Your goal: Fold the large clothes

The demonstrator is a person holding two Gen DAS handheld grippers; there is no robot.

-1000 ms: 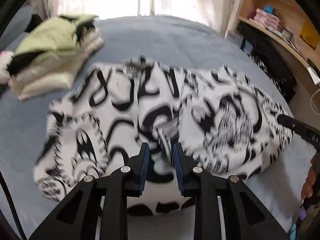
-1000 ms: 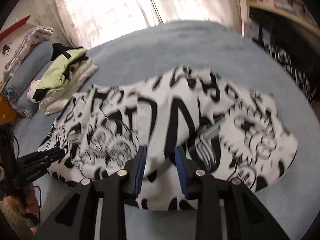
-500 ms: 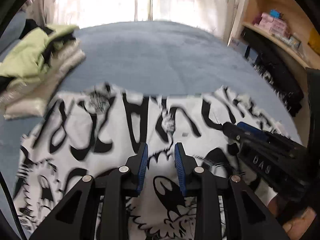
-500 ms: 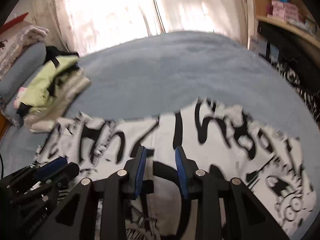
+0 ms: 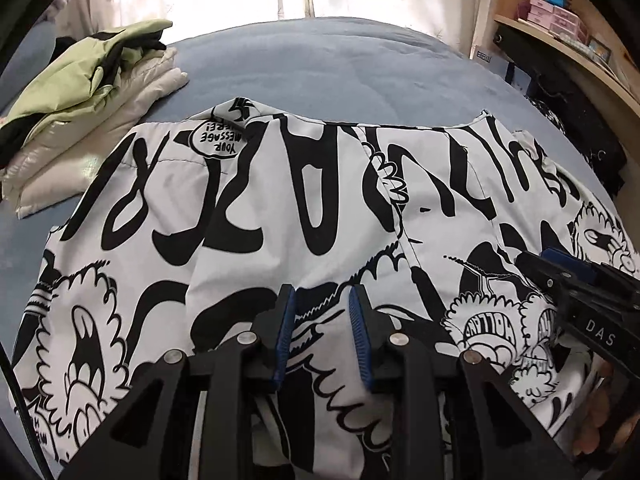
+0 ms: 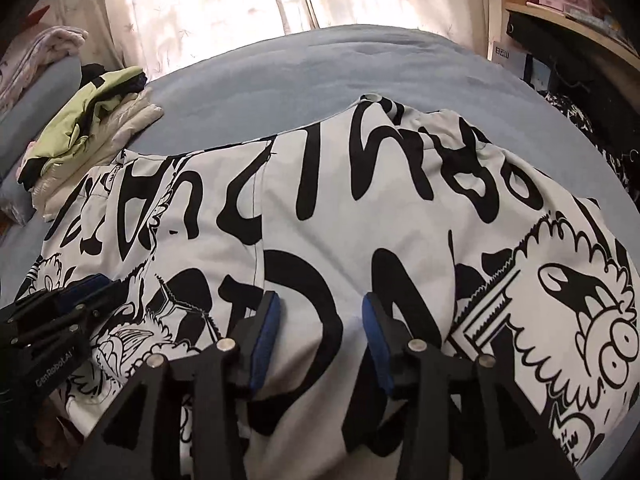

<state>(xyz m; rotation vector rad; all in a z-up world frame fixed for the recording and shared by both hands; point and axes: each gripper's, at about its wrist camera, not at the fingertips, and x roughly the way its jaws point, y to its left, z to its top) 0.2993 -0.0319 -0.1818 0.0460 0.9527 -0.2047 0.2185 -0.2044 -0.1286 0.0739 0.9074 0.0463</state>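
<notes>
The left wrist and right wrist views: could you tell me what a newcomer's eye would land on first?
First, the white garment with bold black cartoon lettering, spread across the near half of the blue bed. Next, the left gripper and right gripper, low over its near edge with cloth between their blue pads; the right one's jaws have just been opening. Last, a stack of folded clothes, green on top, at the bed's far left.

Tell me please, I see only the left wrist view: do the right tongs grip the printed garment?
Observer: No. The right tongs have just been opening. The printed garment lies between their pads, which do not seem to press it.
Operator: Does the garment's end beyond those tongs hang off the bed?
Observer: No. That end rests on the blue bed, with bare cover showing past its edge.
</notes>
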